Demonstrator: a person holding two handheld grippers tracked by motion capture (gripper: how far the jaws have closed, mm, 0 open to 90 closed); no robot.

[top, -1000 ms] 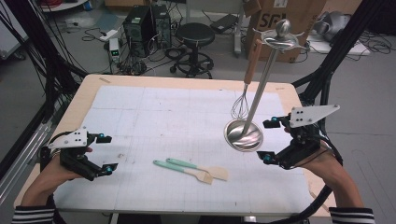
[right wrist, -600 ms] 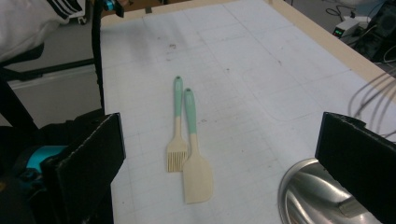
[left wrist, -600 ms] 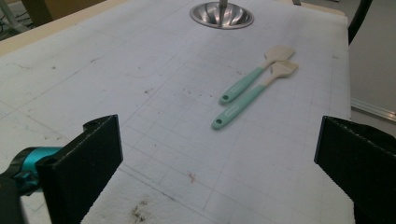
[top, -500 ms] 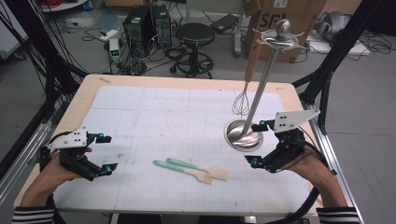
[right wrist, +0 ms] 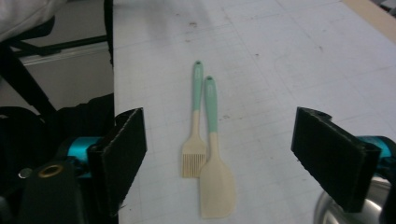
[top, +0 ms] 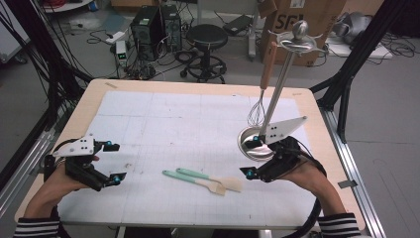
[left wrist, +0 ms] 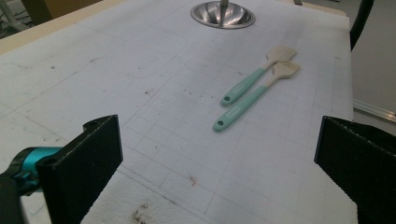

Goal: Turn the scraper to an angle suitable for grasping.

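Two spatulas (right wrist: 208,140) lie before the closing (empty-jawed) right gripper (right wrist: 219,154).

Striped black-and-white sleeves (top: 34,227); each black hand-held gripper (top: 251,156) carries teal fittings, a grey three-cornered plate — and a black cable.

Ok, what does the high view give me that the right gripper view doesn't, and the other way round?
High view: the whisk hanging from the steel stand, the left gripper resting open at the table's near left, and both forearms.
Right gripper view: close detail, namely the brush with its separate bristles and the holes in both mint handles.
Both: brush and spatula lying side by side, the stand's round base, and the right gripper, whose jaws have just been closing a little, not yet around either tool.
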